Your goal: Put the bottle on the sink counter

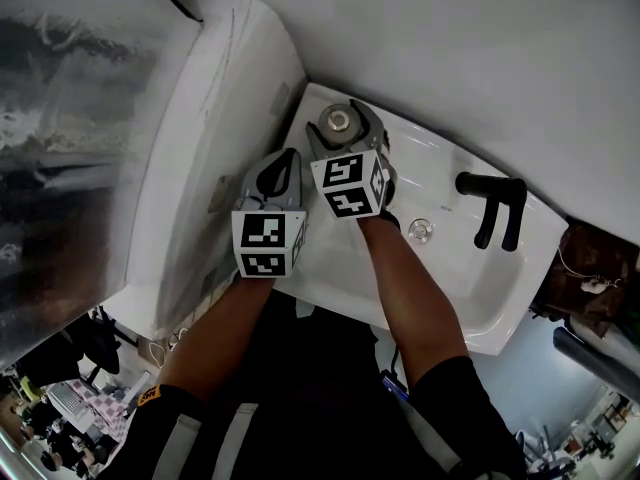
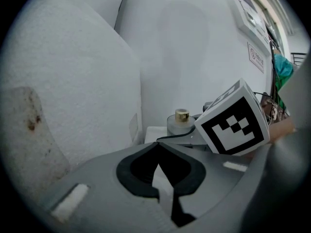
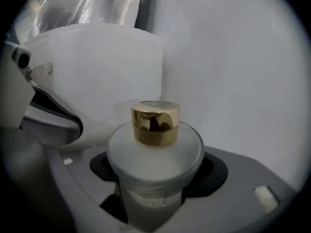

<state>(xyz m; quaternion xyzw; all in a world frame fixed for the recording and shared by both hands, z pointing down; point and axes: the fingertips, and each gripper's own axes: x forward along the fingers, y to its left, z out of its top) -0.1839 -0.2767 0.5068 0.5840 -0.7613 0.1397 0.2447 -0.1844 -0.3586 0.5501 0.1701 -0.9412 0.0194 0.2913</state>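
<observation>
A frosted white bottle [image 1: 340, 121] with a gold cap stands upright at the back left corner of the sink counter [image 1: 318, 103]. My right gripper [image 1: 345, 134] is shut on the bottle's body, one jaw on each side. In the right gripper view the bottle [image 3: 155, 152] fills the gap between the black pads of the right gripper [image 3: 155, 178]. Whether its base rests on the counter is hidden. My left gripper [image 1: 283, 164] hangs just left of it, shut and empty. The left gripper view shows the left gripper's [image 2: 158, 144] tips meeting, with the bottle [image 2: 181, 122] beyond.
A black faucet [image 1: 492, 205] stands at the right of the white sink basin [image 1: 480, 298], and a drain [image 1: 421, 231] lies in the middle. A tall white unit [image 1: 215, 118] borders the sink on the left. A white wall [image 1: 480, 58] runs behind.
</observation>
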